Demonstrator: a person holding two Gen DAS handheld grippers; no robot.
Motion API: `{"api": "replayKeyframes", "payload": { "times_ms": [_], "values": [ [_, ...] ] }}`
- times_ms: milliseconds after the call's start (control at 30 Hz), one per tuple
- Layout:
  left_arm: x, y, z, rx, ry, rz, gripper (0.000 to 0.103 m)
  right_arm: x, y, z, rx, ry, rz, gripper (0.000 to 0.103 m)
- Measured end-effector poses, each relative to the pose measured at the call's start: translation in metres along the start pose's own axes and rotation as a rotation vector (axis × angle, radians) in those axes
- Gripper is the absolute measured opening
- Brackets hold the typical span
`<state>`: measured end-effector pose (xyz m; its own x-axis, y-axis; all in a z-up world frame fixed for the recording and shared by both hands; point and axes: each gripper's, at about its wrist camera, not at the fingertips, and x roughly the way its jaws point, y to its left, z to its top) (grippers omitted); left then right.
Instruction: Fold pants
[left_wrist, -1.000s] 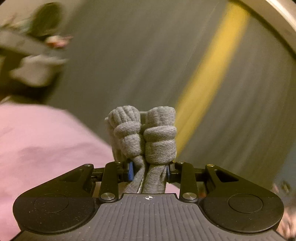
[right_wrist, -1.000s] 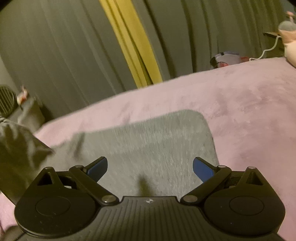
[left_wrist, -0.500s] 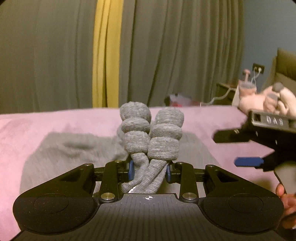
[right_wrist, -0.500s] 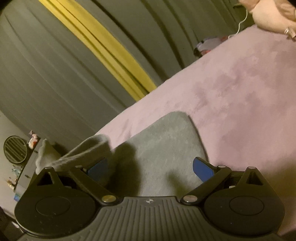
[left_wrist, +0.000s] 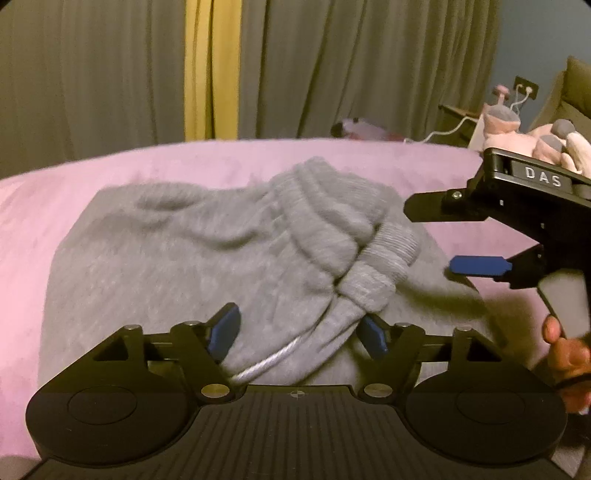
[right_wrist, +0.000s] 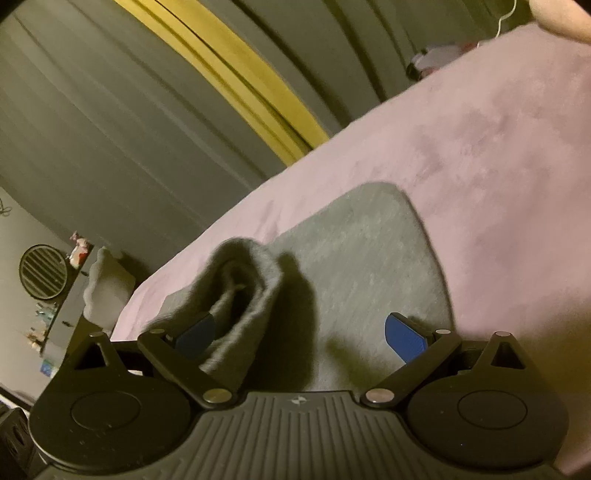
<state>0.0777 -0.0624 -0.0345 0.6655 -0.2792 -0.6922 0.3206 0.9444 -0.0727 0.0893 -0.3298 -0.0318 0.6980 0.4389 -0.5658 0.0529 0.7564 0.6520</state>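
Note:
The grey pants (left_wrist: 192, 258) lie folded on the pink bed cover (left_wrist: 166, 162). Their ribbed cuffs (left_wrist: 373, 258) and a white drawstring (left_wrist: 269, 360) rest on top of the fold, just ahead of my left gripper (left_wrist: 299, 330), which is open with cloth lying loose between its fingers. My right gripper (left_wrist: 439, 238) shows at the right of the left wrist view, open beside the cuffs. In the right wrist view my right gripper (right_wrist: 299, 332) is open over the grey pants (right_wrist: 369, 266), with a raised roll of cloth (right_wrist: 243, 291) by its left finger.
Grey curtains with a yellow strip (left_wrist: 199, 70) hang behind the bed. Pink plush toys (left_wrist: 517, 129) and a wall socket (left_wrist: 526, 86) are at the far right. A round fan (right_wrist: 42, 271) stands on a dark cabinet at the left of the right wrist view.
My left gripper has opened and let the bunched cuffs go; they now lie on the folded pants. The right gripper has stayed open and tilted further.

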Motion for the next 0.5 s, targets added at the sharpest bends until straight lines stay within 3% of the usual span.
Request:
{"api": "replayKeyframes", "payload": {
  "times_ms": [133,233,400,500],
  "values": [
    [-0.009,0.009,-0.007,-0.024,0.042,0.009,0.083,0.009,0.001,-0.005,0.013,0.061,0.017,0.099],
    [-0.017,0.018,-0.006,-0.067,0.021,0.011,0.090,0.014,-0.001,-0.007,0.030,0.095,0.031,0.099],
    [-0.026,0.042,-0.001,-0.184,0.003,-0.002,0.092,0.018,-0.008,-0.007,0.097,0.132,0.040,0.099],
    [-0.024,0.054,-0.001,-0.235,0.018,0.035,0.092,0.017,-0.011,-0.008,0.122,0.134,0.035,0.099]
  ]
}}
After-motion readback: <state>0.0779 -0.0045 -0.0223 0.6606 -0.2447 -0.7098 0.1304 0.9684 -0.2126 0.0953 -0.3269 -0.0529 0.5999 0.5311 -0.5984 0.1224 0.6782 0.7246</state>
